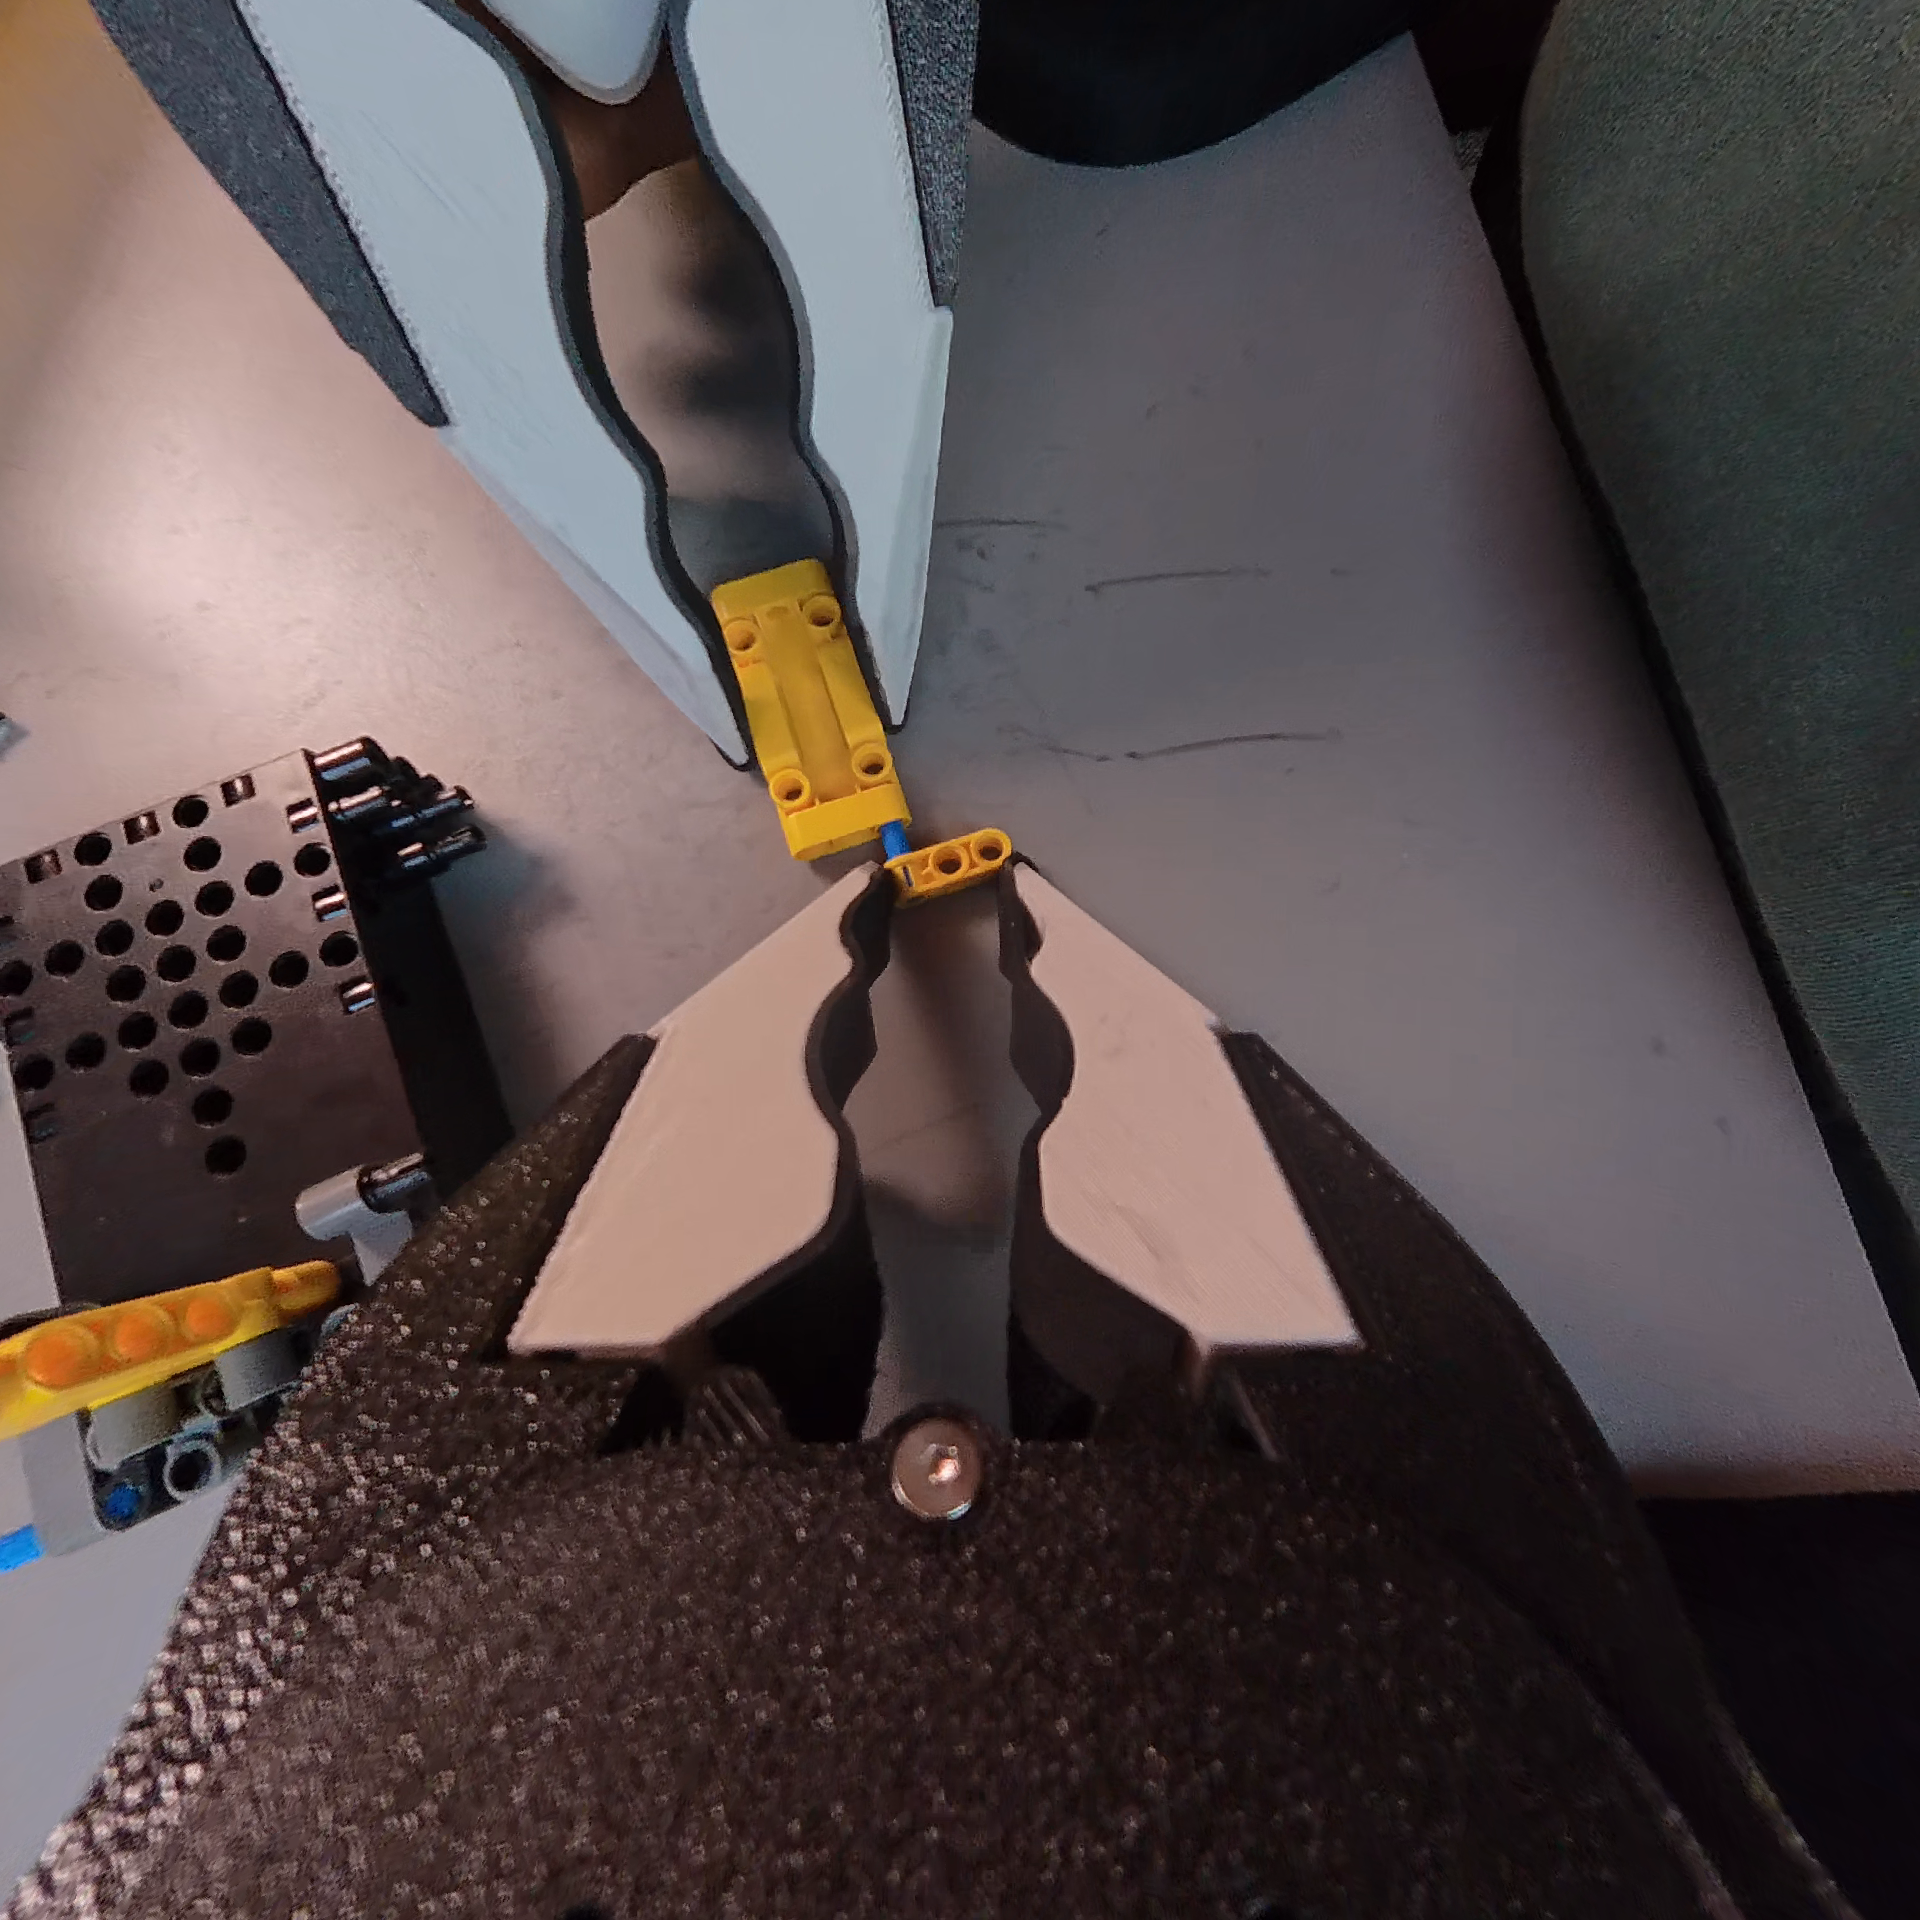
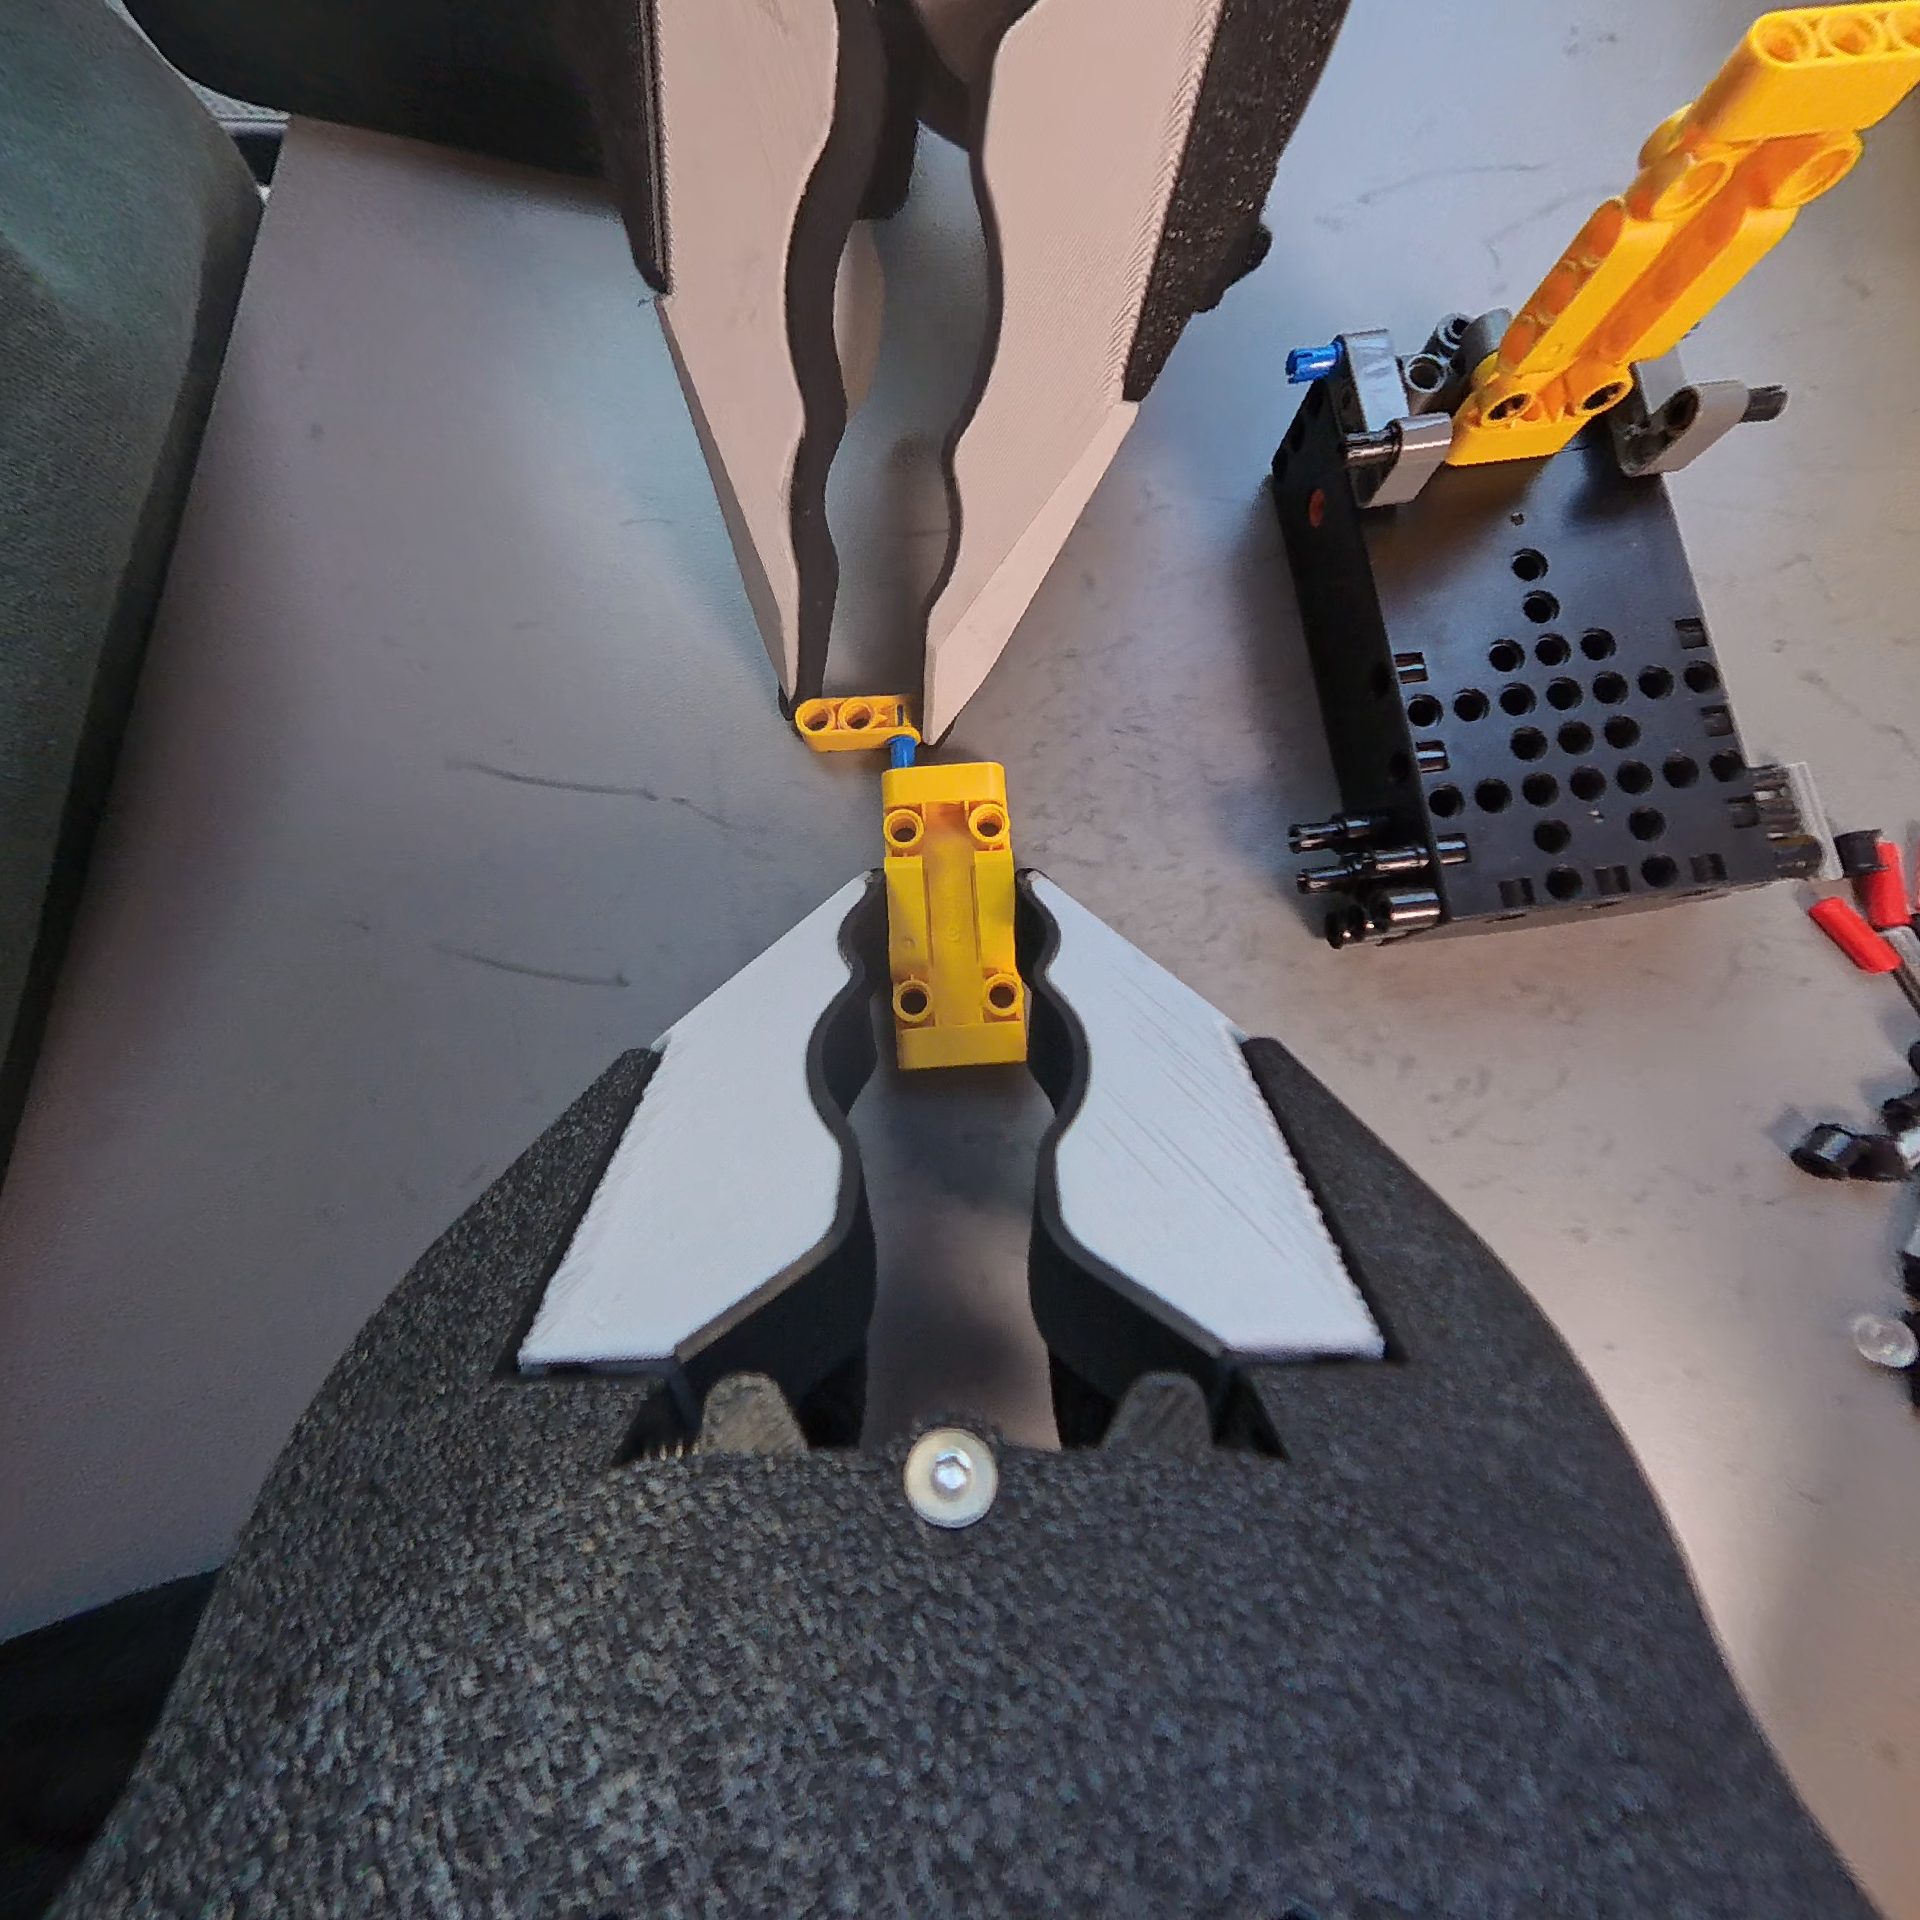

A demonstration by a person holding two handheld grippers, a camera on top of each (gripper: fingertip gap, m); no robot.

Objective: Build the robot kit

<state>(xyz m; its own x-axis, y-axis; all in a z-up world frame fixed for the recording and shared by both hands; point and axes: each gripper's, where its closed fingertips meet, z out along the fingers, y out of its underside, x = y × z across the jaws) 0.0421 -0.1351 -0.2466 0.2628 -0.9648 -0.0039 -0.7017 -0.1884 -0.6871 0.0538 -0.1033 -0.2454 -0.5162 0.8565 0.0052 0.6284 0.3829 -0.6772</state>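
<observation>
The left gripper's fingers [image 1: 951,883] pinch a short yellow three-hole plastic beam [image 1: 951,862] carrying a blue plastic pin [image 1: 894,837], while the right gripper's fingers [image 2: 951,883] clamp a larger yellow rectangular plastic block [image 2: 951,914]; the two parts meet end to end just above the grey bench [image 2: 468,623]. Whether the pin has entered the block is hard to make out. To the right in the right wrist view, a black perforated plastic frame [image 2: 1558,707] with an upright yellow beam arm [image 2: 1683,239] is cut off at the edge.

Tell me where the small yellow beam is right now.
The small yellow beam sits clamped in the left hand-held gripper, centre of both views, beside the yellow block the right hand-held gripper holds.
</observation>
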